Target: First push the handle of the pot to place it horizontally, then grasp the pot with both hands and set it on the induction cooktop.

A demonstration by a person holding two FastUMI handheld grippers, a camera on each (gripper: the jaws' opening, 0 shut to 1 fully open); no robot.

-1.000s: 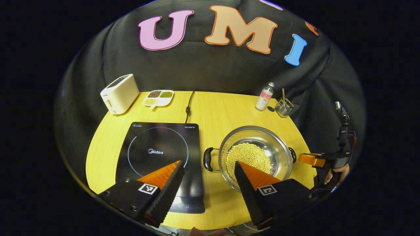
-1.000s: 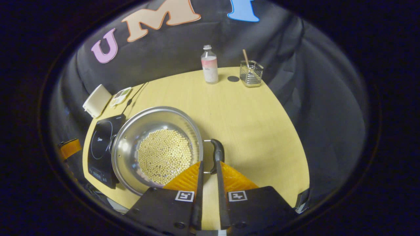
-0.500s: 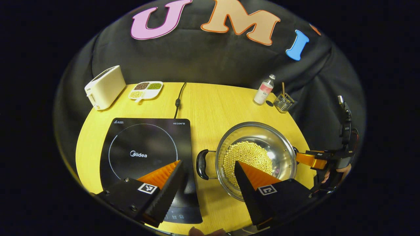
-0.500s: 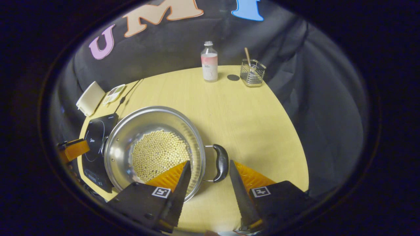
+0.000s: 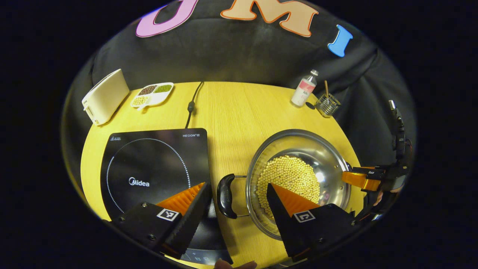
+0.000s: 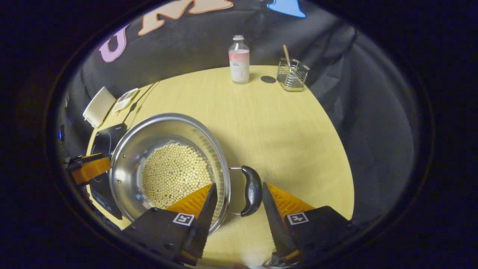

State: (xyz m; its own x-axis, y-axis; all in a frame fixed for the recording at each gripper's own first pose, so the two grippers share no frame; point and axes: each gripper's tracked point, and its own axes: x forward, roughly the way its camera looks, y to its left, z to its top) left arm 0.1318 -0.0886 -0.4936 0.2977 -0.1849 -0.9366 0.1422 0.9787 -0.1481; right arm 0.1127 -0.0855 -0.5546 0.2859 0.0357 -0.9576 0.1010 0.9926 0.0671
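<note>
A steel pot (image 5: 321, 149) holding pale beans stands on the yellow table, right of the black induction cooktop (image 5: 149, 164). Its left black handle (image 5: 225, 196) lies between the fingers of my left gripper (image 5: 237, 192), which is open and not touching it. In the right gripper view the pot (image 6: 149, 134) sits at the left and its right handle (image 6: 251, 190) lies inside my open right gripper (image 6: 236, 192), untouched. The right gripper (image 5: 360, 178) also shows at the pot's far rim in the left gripper view, with a hand behind it.
A white toaster (image 5: 102, 96) and a divided dish of beans (image 5: 151, 94) stand at the table's back left. The cooktop's cord (image 5: 192, 102) runs backward. A bottle (image 5: 305, 89) and a wire holder (image 5: 327, 105) stand at the back right.
The right gripper opened from nearly shut and now straddles the right handle. The left gripper moved forward, bringing the left handle between its fingers.
</note>
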